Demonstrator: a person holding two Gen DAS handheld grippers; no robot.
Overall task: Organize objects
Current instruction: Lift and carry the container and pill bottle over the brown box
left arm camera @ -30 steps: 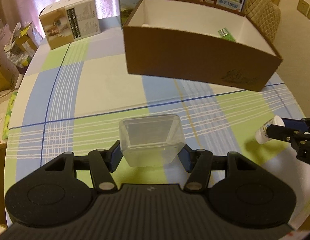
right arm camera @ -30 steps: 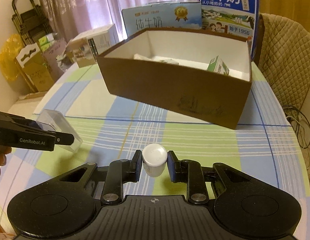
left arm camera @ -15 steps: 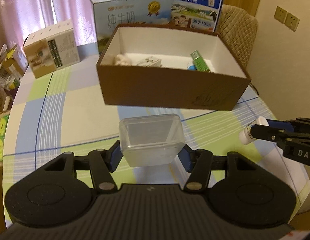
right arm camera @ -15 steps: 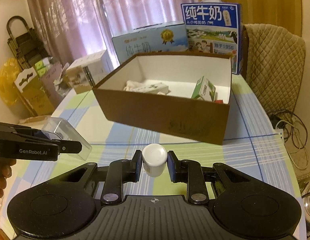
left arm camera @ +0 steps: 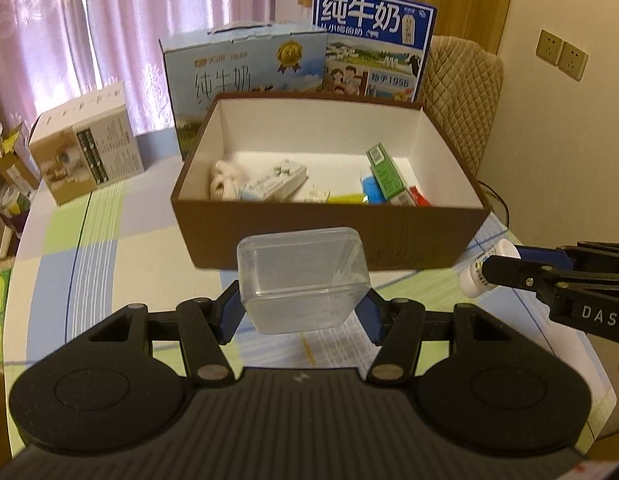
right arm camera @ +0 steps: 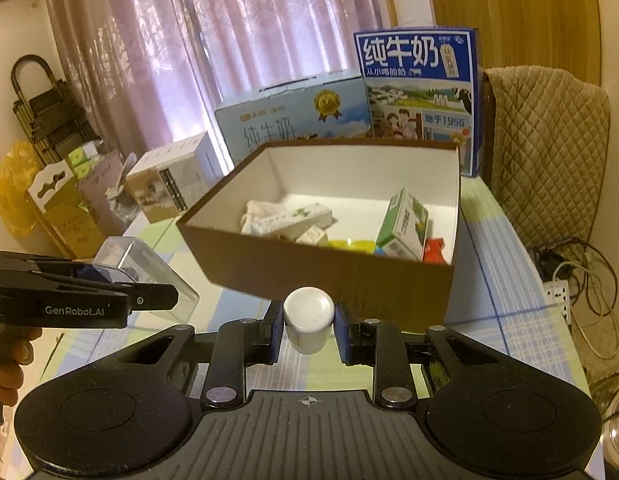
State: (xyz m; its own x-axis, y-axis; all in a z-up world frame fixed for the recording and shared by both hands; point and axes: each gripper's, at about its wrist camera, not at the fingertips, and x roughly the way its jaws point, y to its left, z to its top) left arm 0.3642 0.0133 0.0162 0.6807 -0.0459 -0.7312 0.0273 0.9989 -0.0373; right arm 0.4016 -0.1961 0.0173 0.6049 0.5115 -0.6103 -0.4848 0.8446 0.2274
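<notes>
Clear plastic container (left arm camera: 303, 282) sits clamped in the left hand-held gripper (left arm camera: 301, 312), low centre of frame above the checked worktop (left arm camera: 101, 232). Right hand-held gripper (right arm camera: 305, 330) pinches a white bottle (right arm camera: 308, 322). Brown box (left arm camera: 329, 236) stands just behind both, milk cartons (left arm camera: 373, 44) beyond.

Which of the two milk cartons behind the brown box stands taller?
The dark blue milk carton, on the right next to the quilted chair. The pale blue milk carton left of it is lower and wider.

Both wrist views look forward, side by side, sharing the brown box (left arm camera: 329, 236) ahead.
</notes>
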